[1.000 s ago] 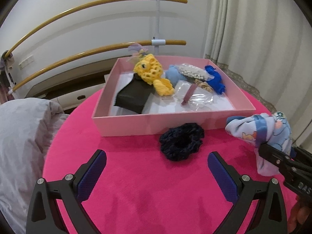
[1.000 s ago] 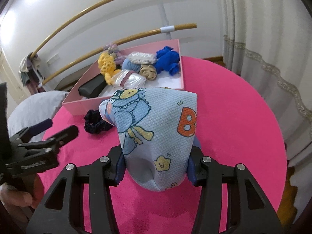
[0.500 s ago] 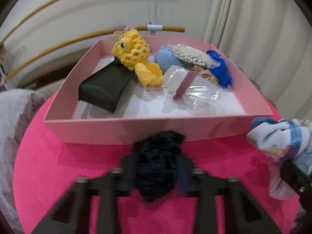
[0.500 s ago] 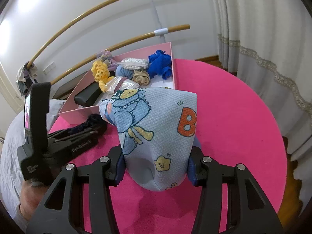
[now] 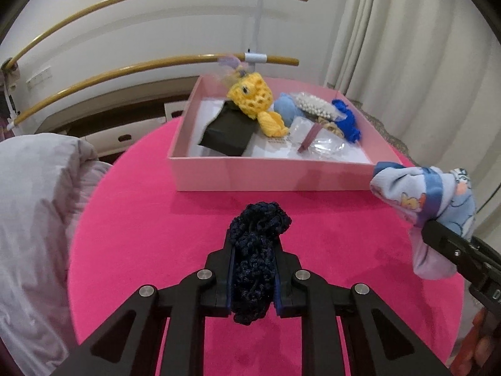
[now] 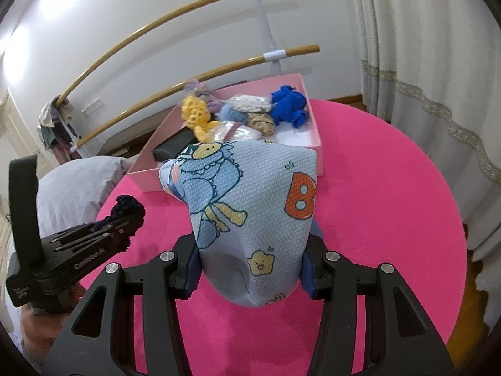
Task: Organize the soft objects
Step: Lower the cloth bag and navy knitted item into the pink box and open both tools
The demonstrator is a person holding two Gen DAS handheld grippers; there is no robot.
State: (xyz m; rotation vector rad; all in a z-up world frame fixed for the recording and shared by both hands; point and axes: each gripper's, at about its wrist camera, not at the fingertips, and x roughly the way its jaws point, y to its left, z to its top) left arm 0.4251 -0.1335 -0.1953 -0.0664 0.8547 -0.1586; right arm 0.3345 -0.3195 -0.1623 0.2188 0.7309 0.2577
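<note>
My left gripper (image 5: 253,269) is shut on a dark navy crocheted scrunchie (image 5: 258,241), held just above the pink round table (image 5: 156,235). In the right wrist view the same scrunchie (image 6: 130,210) sticks out of the left gripper (image 6: 125,222) at the left. My right gripper (image 6: 250,269) is shut on a folded light-blue cartoon-print cloth (image 6: 247,206), also seen as a bundled cloth (image 5: 429,210) at the right of the left wrist view. Ahead stands an open pink box (image 5: 269,178) holding a yellow crochet toy (image 5: 253,97), a black case (image 5: 228,131), blue yarn (image 5: 347,119) and clear bags.
A grey cushion (image 5: 37,206) lies off the table's left edge. Curved wooden rails (image 5: 141,65) run along the wall behind the box, and pale curtains (image 6: 438,62) hang at the right. The table edge curves close on the right (image 6: 451,219).
The left gripper went from wide open over the table to forward and shut on the navy scrunchie, then drew back with it. The right gripper kept its hold on the cloth.
</note>
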